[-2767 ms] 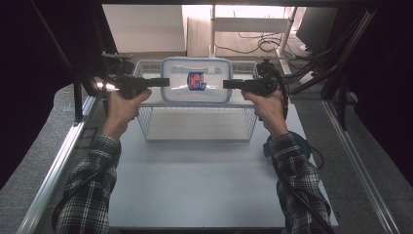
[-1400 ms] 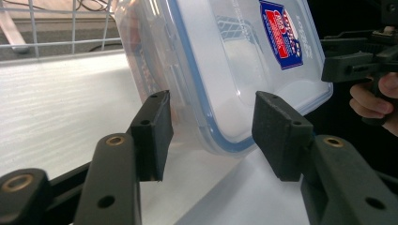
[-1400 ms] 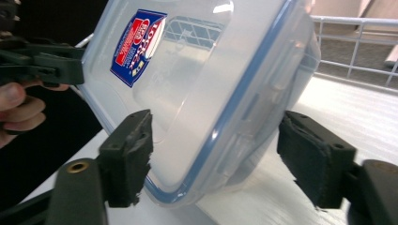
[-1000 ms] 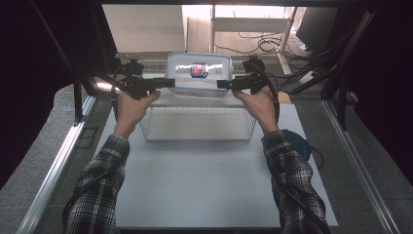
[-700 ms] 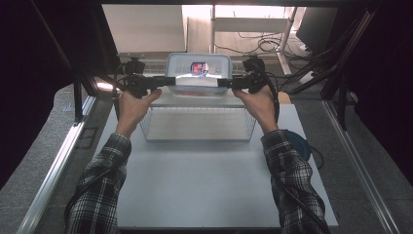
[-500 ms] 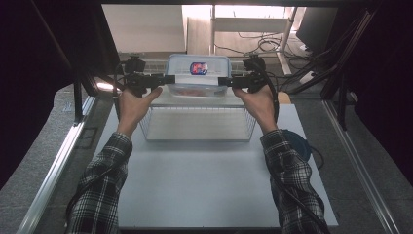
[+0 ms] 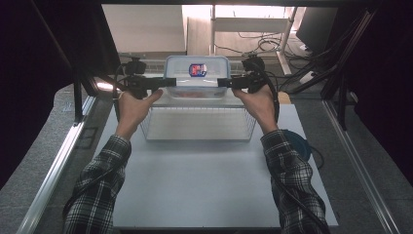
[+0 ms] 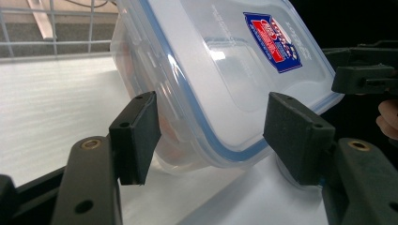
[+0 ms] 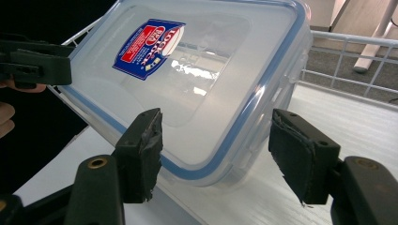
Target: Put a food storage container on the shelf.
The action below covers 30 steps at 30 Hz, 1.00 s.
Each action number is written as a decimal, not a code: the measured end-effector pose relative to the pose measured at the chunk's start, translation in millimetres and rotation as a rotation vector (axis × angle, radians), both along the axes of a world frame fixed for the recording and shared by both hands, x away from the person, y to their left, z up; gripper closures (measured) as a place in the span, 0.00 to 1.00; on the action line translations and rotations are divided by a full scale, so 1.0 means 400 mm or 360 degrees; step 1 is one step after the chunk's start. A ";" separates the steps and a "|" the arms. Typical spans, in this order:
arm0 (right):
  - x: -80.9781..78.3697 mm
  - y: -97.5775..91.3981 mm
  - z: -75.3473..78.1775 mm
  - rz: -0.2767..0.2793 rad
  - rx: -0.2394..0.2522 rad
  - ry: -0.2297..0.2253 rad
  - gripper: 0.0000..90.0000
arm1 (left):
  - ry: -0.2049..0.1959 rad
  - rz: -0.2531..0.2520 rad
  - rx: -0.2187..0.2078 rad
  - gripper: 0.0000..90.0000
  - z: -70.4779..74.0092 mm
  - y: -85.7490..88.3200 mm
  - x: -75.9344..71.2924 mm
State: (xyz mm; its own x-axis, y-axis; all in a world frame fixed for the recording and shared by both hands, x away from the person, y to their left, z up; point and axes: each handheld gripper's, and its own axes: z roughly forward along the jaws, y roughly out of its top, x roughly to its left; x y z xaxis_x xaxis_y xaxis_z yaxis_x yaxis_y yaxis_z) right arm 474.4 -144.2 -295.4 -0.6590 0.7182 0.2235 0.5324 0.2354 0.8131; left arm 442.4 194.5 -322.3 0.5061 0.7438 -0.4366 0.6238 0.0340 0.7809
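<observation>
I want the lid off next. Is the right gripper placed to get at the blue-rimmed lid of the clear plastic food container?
Probably yes: the right gripper straddles the lid's end, open, with nothing between.

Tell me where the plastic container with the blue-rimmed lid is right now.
In the high view, the container sits at the wire basket's far end, between the left gripper and right gripper.

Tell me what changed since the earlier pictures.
The lidded container, between left gripper and right gripper, moved away from the person toward the wire basket's far end. The right gripper's fingers have just been closing, the container between them. Basket stayed put.
</observation>
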 end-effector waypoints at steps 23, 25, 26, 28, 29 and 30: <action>-0.016 0.004 0.011 -0.0055 -0.0042 -0.0059 0.43 | -0.0081 0.0032 0.0009 0.46 0.002 0.000 -0.014; -0.017 -0.001 0.012 -0.0061 -0.0051 -0.0058 0.43 | -0.0081 0.0024 0.0006 0.46 0.003 -0.005 -0.017; -0.018 -0.004 0.013 -0.0062 -0.0048 -0.0054 0.43 | -0.0084 0.0022 0.0009 0.46 0.003 -0.006 -0.018; -0.018 -0.007 0.011 -0.0062 -0.0038 -0.0053 0.43 | -0.0090 0.0021 0.0014 0.46 0.003 -0.006 -0.019; -0.017 -0.008 0.010 -0.0062 -0.0031 -0.0054 0.42 | -0.0090 0.0020 0.0012 0.46 0.003 -0.006 -0.019; -0.017 -0.009 0.009 -0.0062 -0.0025 -0.0053 0.42 | -0.0089 0.0020 0.0010 0.46 0.003 -0.006 -0.020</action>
